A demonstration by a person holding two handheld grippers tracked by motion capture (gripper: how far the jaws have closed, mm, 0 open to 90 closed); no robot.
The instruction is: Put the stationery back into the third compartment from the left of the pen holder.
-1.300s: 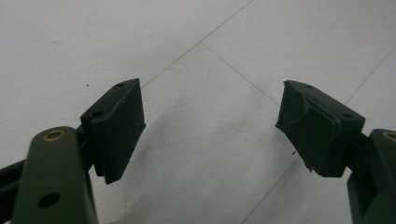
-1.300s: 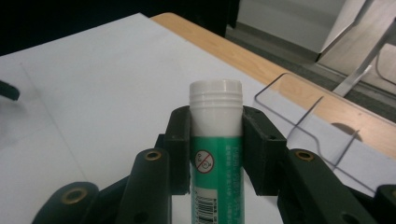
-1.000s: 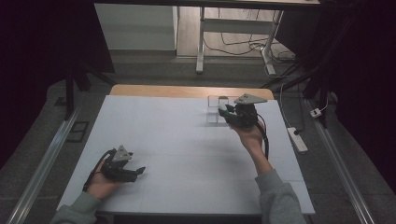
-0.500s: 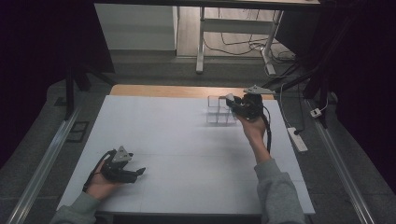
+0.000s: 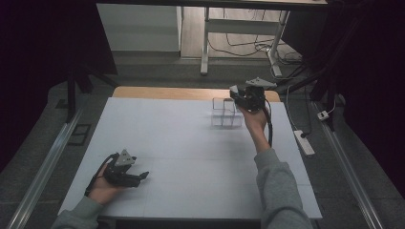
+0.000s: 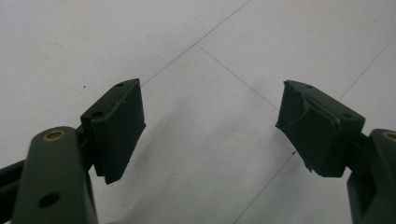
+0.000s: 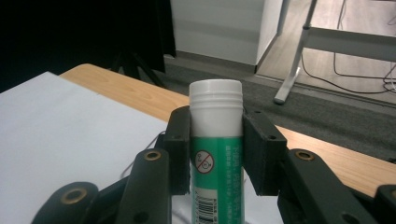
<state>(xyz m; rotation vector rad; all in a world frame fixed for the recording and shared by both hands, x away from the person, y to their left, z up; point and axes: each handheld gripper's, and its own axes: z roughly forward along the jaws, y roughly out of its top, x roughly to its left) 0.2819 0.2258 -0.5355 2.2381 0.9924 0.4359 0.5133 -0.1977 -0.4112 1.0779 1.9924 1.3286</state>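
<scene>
Tube: a green tube (image 7: 216, 154) with a white ribbed cap stood upright between the jaws of the right gripper (image 7: 216, 149), seen in the right gripper view.
Grip: both pads pressed on the tube's sides, one on each side, just under the cap; the cap rose clear above the jaw tips.
Label: a round warning mark and a barcode faced the camera, between the two jaws.
Right gripper: in the high view it (image 5: 237, 93) was held up at the far right of the table, by the person's right hand (image 5: 253, 118), jaws clamped on the tube.
Rack: a clear rack (image 5: 226, 113) of square cells stood on the white sheet (image 5: 181, 143), just left of the right gripper in the high view; whether the tube was above a cell could not be told.
Table: a strip of wooden edge (image 5: 162, 93) showed beyond the sheet, and in the right gripper view it ran behind the tube.
Left gripper: it (image 5: 141, 176) rested low on the near left of the sheet, in the person's left hand (image 5: 102, 186), well apart from the tube and rack.
Left jaws: they stood wide apart in the left gripper view, with bare sheet (image 6: 210, 116) between them.
Sleeves: grey, at both forearms.
</scene>
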